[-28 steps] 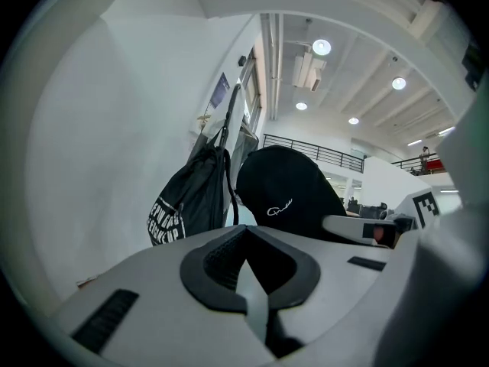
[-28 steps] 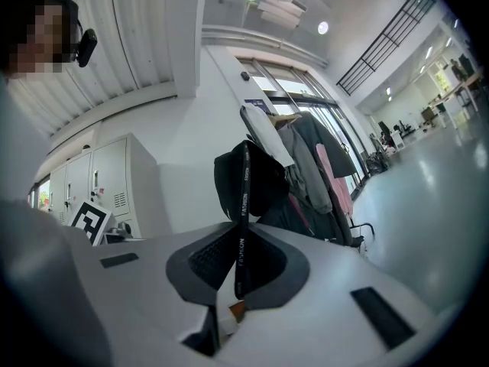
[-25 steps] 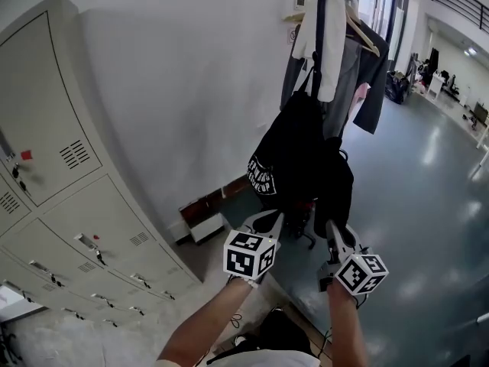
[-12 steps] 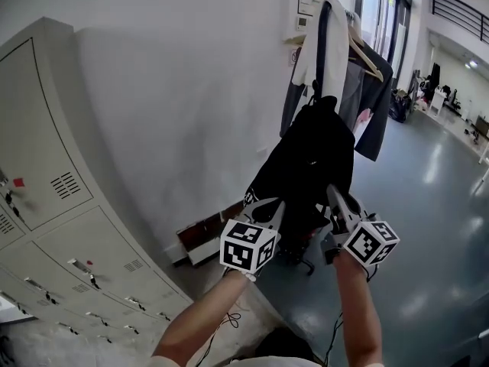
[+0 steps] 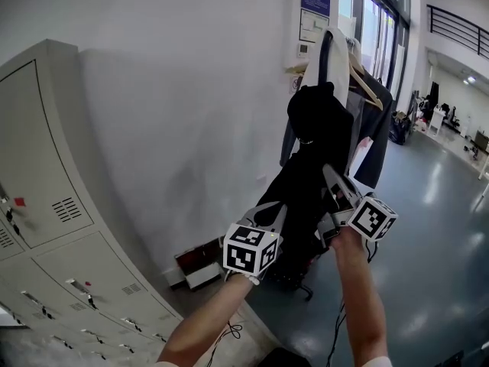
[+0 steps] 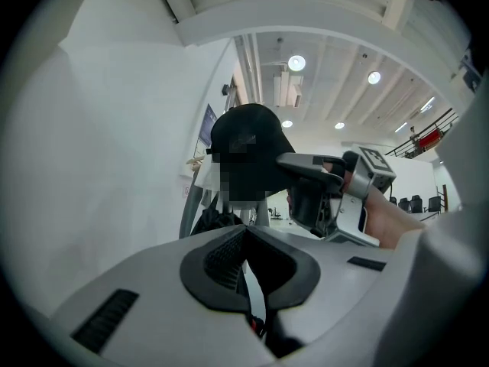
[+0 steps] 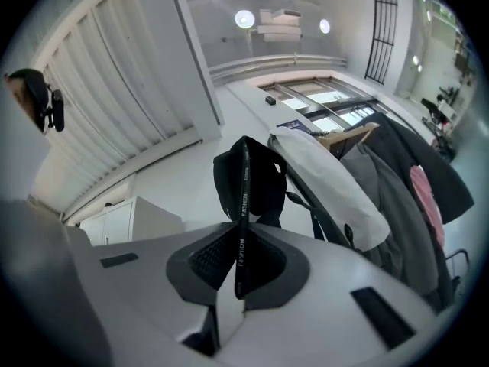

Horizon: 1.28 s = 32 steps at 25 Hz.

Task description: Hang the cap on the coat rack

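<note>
A black cap (image 5: 317, 117) hangs in the air in front of the upper part of the coat rack (image 5: 345, 48), which is full of clothes on hangers. My right gripper (image 5: 328, 173) points upward just under the cap. In the right gripper view the right gripper (image 7: 238, 254) is shut on the cap's (image 7: 248, 178) thin black strap, printed "FASHION". My left gripper (image 5: 278, 209) sits lower and to the left, apart from the cap. The left gripper view shows the left gripper (image 6: 244, 235) shut with nothing in it, and the cap (image 6: 248, 155) and right gripper (image 6: 290, 167) ahead.
Grey lockers (image 5: 46, 189) line the left side along a white wall. A black bag (image 5: 302, 197) hangs low on the rack behind my grippers. A white garment (image 7: 336, 182) and grey coat (image 7: 397, 205) hang on the rack. A low box (image 5: 197, 263) sits on the floor by the wall.
Both grippers have risen. The cap has gone up with the right gripper, from in front of the hanging black bag to near the rack's top. The left gripper rose less.
</note>
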Motion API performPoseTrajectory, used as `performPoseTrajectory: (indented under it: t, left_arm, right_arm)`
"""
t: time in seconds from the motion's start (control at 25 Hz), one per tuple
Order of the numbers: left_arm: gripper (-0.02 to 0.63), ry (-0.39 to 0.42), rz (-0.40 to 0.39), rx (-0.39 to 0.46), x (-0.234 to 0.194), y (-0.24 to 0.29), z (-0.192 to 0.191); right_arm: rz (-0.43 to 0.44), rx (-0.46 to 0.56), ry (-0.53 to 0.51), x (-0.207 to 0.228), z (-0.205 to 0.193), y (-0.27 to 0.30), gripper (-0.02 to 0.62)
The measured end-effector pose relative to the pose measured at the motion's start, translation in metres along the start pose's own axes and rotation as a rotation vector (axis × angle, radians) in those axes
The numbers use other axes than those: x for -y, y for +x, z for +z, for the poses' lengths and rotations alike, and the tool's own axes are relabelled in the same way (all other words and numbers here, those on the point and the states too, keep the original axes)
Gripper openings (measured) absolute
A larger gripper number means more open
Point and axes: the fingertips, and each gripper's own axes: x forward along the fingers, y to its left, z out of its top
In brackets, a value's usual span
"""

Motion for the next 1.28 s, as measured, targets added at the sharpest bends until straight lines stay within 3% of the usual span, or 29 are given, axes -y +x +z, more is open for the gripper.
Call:
performPoseTrajectory:
  t: [0.28,0.8,1.04,1.28]
  left_arm:
    - [0.003,-0.008,0.007,0.008,-0.004,0.01,0.005]
    - [0.003,-0.033,0.018,-0.038,-0.005,0.015,-0.027]
    - [0.003,-0.035,0.025,-0.048,-0.004,0.01,-0.034]
    - [0.003,-0.038,0.035,-0.055,-0.006,0.005,-0.037]
  right_arm:
    - [-0.012,0.035,0.157,0.039,0.006,0.022,0.017]
    - [-0.001,0.05,0.41,0.077,-0.074,-0.024,0.017]
    - [0.002,0.065,0.455,0.08,-0.092,-0.033,0.017]
    - [-0.076,0.05,0.376,0.086,-0.087,-0.034,0.028]
